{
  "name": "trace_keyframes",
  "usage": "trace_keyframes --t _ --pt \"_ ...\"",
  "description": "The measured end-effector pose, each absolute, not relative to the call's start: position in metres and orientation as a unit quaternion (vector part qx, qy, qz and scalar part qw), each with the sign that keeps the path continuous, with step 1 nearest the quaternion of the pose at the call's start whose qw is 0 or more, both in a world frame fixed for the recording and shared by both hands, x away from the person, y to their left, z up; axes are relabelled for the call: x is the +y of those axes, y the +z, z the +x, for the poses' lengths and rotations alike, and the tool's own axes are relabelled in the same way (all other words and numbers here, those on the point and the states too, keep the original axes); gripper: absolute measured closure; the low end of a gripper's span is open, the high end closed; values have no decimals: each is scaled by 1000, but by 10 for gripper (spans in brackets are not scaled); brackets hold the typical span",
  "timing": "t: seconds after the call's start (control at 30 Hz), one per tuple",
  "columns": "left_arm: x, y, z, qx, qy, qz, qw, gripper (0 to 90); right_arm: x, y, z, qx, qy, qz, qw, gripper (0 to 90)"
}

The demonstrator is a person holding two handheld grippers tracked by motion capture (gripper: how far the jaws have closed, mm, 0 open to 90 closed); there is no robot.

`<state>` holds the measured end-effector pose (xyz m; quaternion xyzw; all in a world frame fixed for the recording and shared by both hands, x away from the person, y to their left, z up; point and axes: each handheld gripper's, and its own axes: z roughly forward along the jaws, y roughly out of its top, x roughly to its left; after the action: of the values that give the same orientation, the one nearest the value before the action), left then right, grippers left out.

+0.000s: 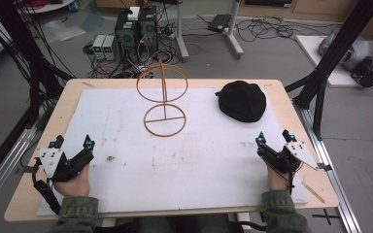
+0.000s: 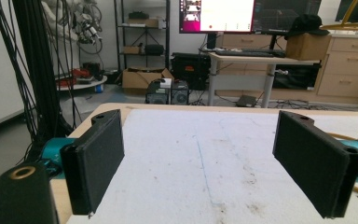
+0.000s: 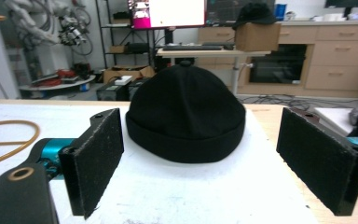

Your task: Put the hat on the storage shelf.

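Black cap (image 1: 242, 101) on white mat (image 1: 126, 170), both grippers' fingers (image 3: 93, 158) spread — empty

hat (image 1: 242, 101) right of stand (image 1: 163, 97), both on mat (image 1: 213, 160)

Wooden table (image 1: 281, 92) under stained white mat (image 1: 199, 160)
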<state>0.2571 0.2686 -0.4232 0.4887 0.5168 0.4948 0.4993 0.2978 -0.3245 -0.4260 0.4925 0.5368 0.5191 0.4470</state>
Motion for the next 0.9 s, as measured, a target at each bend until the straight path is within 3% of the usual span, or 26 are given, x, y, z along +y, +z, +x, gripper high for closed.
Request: trace_keyframes --t 0.6,0.9 --pt "269 -423 257 519 495 488 497 166 -328 -424 297 509 546 505 434 156" --pt "269 -424 257 521 493 490 496 165 -325 -422 301 519 546 511 412 121"
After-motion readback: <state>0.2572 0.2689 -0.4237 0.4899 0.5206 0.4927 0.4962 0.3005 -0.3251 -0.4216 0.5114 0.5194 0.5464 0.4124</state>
